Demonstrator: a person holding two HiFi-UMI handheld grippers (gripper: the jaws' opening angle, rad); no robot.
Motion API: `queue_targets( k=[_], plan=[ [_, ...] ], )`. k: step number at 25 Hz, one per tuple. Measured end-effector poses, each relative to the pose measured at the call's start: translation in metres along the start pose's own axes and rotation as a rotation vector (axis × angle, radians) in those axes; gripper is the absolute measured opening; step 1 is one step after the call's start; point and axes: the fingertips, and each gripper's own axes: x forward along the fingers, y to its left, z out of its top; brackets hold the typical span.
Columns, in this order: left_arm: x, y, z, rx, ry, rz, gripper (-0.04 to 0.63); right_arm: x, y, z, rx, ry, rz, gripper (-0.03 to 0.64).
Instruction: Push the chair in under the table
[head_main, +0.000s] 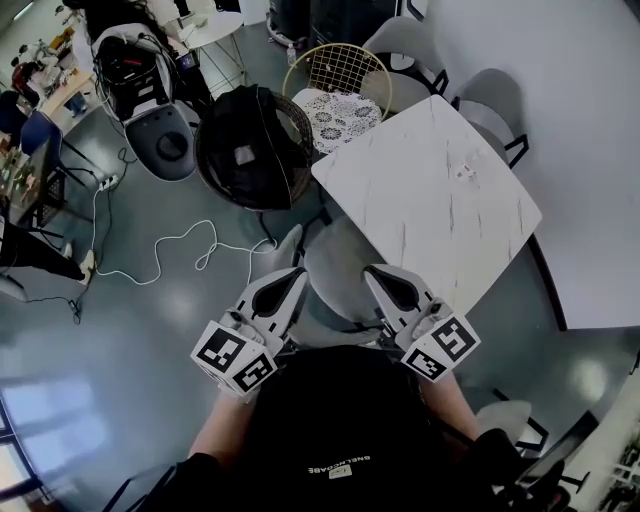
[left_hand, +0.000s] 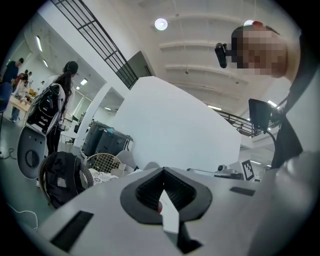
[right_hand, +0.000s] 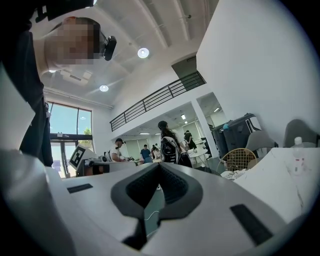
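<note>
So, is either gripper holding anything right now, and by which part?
Nothing is held. The left gripper and the right gripper are both shut and empty, their tips by the grey moulded chair.

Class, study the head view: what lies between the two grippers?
In the head view, the grey chair lies between the left gripper and the right gripper, close against the white table's near edge.

Looks like a big open-plan office or lab hall: high ceiling (right_hand: 165, 25) with round lights (right_hand: 143, 52), railed mezzanine (right_hand: 160, 97), glazed entrance (right_hand: 70, 122), polished grey floor (head_main: 150, 340) crossed by a white cable (head_main: 158, 243), marble-topped table (head_main: 430, 190), wire chair (head_main: 335, 65), large dark bins (right_hand: 237, 130) by the wall, people (right_hand: 146, 152) gathered farther back.
</note>
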Motion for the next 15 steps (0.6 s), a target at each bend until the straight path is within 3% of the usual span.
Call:
queue_targets(
  k=[15],
  plan=[
    [-0.0036,0.0097,-0.0035,-0.038,0.006,0.006,0.006,0.0090,0.0031,-0.0105,0.014,0.024,0.011,0.014]
  ],
)
